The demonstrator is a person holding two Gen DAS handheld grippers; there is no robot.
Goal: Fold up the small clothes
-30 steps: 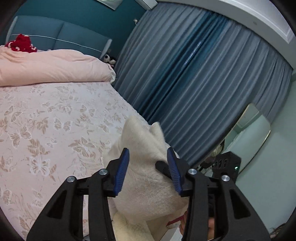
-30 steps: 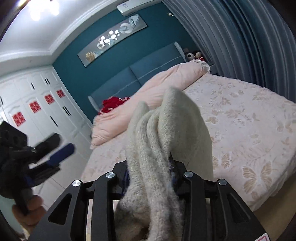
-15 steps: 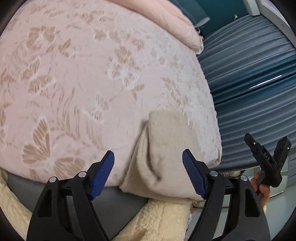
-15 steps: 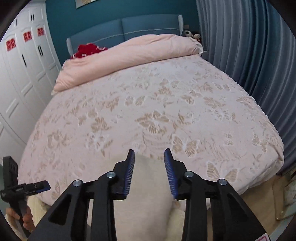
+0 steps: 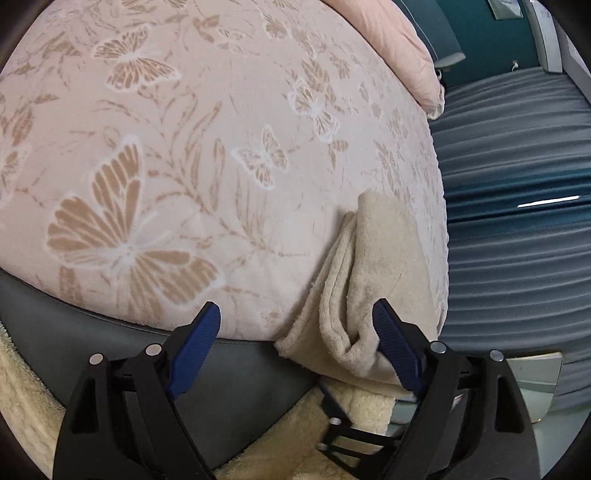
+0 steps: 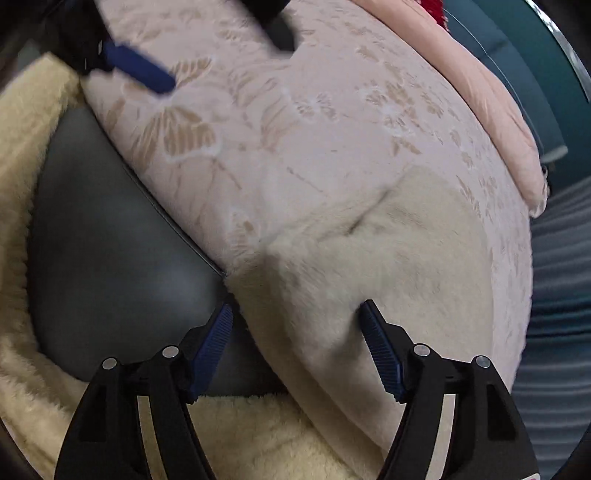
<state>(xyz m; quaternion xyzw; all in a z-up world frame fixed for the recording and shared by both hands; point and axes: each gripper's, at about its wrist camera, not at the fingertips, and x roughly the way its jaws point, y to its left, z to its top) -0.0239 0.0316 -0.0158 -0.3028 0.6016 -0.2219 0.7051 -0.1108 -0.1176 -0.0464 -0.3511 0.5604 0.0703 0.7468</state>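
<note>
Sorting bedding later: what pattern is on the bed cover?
Pale pink bed cover with tan and white butterflies and leafy sprigs, clearest in the left wrist view.

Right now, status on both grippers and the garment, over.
Left gripper open, nothing held. Right gripper open, straddling the cream garment. Garment lies folded at the bed edge. Nothing in the way.

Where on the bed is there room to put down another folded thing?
The butterfly blanket is bare left of the cream cloth, up to the pink quilt. It is crowded at the bed's right corner, where the cloth lies.
</note>
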